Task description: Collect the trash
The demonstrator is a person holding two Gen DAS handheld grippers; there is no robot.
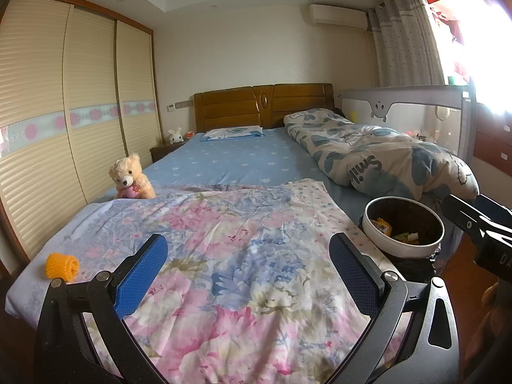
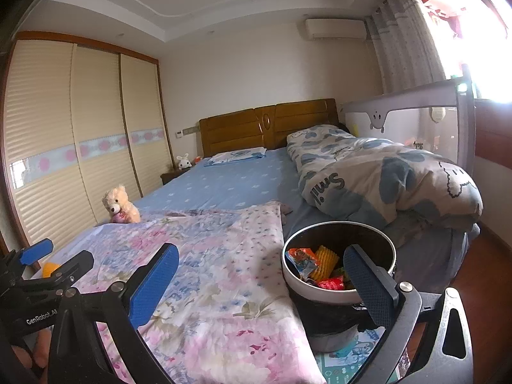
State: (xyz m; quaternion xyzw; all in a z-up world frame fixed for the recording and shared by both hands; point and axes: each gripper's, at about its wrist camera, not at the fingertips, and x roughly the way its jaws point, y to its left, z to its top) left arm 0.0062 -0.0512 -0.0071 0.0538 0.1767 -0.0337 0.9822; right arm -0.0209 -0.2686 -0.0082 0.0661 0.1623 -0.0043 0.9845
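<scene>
- An orange foam net [image 1: 62, 266] lies on the flowery sheet [image 1: 243, 275], near the bed's left edge at its foot end.
- The bin [image 2: 336, 291] stands by the bed's right side, touching the sheet's edge.
- In the bin are wrappers [image 2: 304, 262] and a yellow foam net [image 2: 325, 262].
- The left tool [image 1: 248, 275] is over the sheet. It is wide apart and holds nothing. The orange net is to its left.
- The right tool [image 2: 260, 283] is spread wide too, with nothing in it. One finger [image 2: 368, 284] is in front of the bin's rim.
- A teddy [image 1: 129, 177] sits on the bed's left side, past the sheet.
- A rolled quilt [image 1: 377, 156] lies along the bed's right side.
</scene>
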